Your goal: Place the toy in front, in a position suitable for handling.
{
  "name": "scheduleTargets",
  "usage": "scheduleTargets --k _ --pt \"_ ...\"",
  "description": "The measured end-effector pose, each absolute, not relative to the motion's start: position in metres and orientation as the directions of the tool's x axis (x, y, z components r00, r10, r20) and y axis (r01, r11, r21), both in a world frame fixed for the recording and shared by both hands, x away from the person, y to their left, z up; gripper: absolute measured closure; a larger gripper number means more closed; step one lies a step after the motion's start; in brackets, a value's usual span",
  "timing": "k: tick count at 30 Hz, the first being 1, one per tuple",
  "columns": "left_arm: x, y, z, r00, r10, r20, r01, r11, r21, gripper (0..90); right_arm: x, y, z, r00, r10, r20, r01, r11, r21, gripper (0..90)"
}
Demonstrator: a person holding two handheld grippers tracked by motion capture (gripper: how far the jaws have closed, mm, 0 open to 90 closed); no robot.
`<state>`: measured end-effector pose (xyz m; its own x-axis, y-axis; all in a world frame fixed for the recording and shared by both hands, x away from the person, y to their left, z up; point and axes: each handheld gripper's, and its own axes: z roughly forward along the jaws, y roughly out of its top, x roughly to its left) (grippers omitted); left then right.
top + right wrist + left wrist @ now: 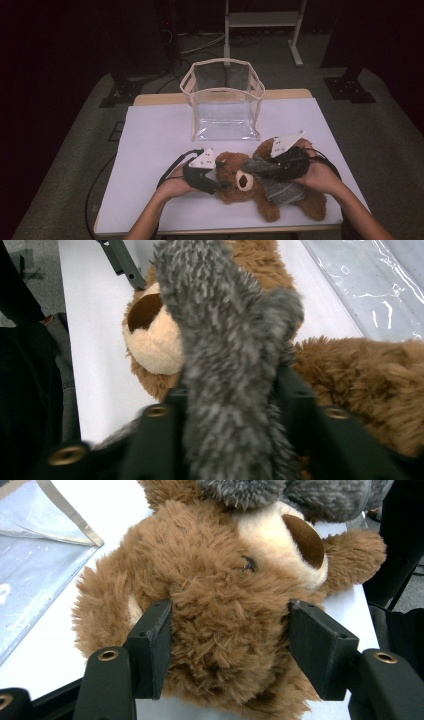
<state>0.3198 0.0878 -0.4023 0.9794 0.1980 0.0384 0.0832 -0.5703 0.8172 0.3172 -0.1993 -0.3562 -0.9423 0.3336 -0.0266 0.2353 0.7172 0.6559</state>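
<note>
At the lower centre of the high view, a brown teddy bear (250,182) is seen lying on the white table (150,150), its head toward the left and its legs toward the lower right. A grey fuzzy garment (275,185) is wrapped about its body.

The left gripper (212,181) is held against the bear's head. In the left gripper view the two black jaws are spread to either side of the head (225,620), their inner faces set into the fur; whether the head is truly squeezed or only bracketed cannot be told for certain, though the jaws are clearly apart. The right gripper (280,167) is laid over the bear's chest, and in the right gripper view a thick fold of the grey garment (225,365) is pinched between its closed jaws, with the bear's pale muzzle (155,345) just behind.

Farther up, at the upper centre of the high view, a clear plastic bag (225,102) with a cream rim is stood open on the table, well apart from the bear.

The work in hand is judged to be pulling the garment on or off the bear. Several faults could arise. If the head is held only loosely, the whole bear could be dragged along when the garment is pulled. The fuzzy fold could slip from the right jaws, since little but pile may be caught. The garment could also snag on an arm or ear if it is drawn at a slant.
</note>
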Motion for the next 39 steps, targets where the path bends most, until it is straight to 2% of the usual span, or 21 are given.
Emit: scheduleTargets --k 4,10,14,24,34,39 --pt "0.32 0.088 -0.403 0.979 0.198 0.036 0.085 -0.567 0.82 36.9 0.315 -0.208 -0.343 -0.941 0.334 -0.054 0.217 0.718 0.661 69.8" --pt "0.32 0.087 -0.402 0.98 0.196 0.036 0.084 -0.572 0.816 36.9 0.317 -0.236 -0.325 -0.91 0.404 -0.087 0.245 0.696 0.675 70.0" --pt "0.32 0.087 -0.402 0.98 0.193 0.043 0.078 -0.576 0.814 37.0 0.322 -0.238 -0.333 -0.911 0.406 -0.067 0.262 0.699 0.666 70.1" --pt "0.319 0.088 -0.403 0.981 0.192 0.039 0.081 -0.579 0.811 37.4 0.326 -0.194 -0.352 -0.949 0.315 -0.031 0.217 0.719 0.661 70.2" --pt "0.32 0.087 -0.402 0.98 0.197 0.039 0.083 -0.575 0.814 37.4 0.327 -0.25 -0.339 -0.901 0.434 -0.021 0.295 0.647 0.703 70.0" --pt "0.322 0.091 -0.396 0.978 0.208 0.03 0.095 -0.563 0.821 35.3 0.33 -0.247 -0.357 -0.912 0.408 0.047 0.319 0.632 0.706 71.1"
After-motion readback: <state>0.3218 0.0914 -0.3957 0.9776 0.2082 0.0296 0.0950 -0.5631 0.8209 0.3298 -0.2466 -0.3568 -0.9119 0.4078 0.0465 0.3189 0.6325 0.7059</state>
